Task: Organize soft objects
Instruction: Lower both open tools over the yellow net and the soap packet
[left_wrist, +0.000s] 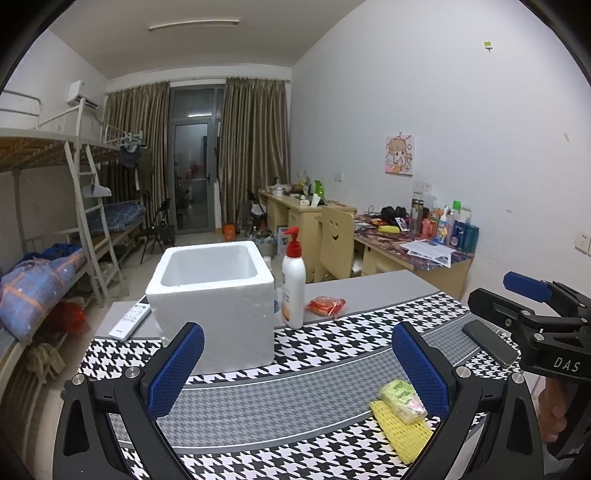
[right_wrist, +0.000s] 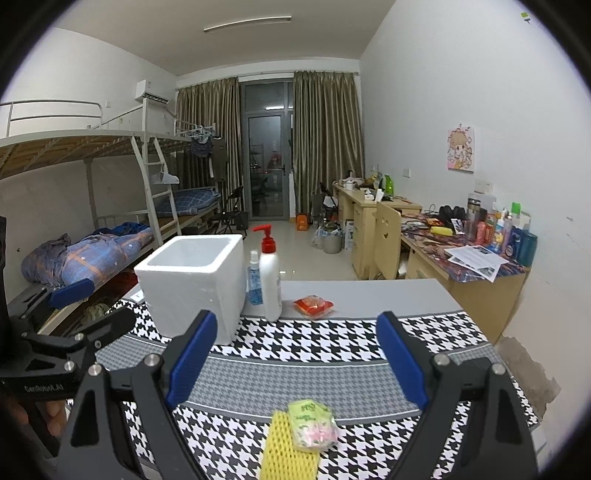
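A white foam box (left_wrist: 218, 295) (right_wrist: 192, 280) stands open-topped on the table's left. A yellow foam net sleeve (left_wrist: 402, 432) (right_wrist: 288, 450) lies near the front edge, with a green tissue pack (left_wrist: 402, 400) (right_wrist: 312, 424) resting on it. A red packet (left_wrist: 325, 306) (right_wrist: 313, 306) lies farther back. My left gripper (left_wrist: 295, 354) is open and empty, with the yellow sleeve beside its right finger. My right gripper (right_wrist: 295, 350) is open and empty, hovering just behind the tissue pack and sleeve.
A white pump bottle (left_wrist: 293, 284) (right_wrist: 269, 277) and a small blue spray bottle (right_wrist: 254, 277) stand right of the box. A remote (left_wrist: 131, 319) lies left of the box and a black phone (left_wrist: 489, 343) at the right. A houndstooth cloth (right_wrist: 332, 343) covers the table.
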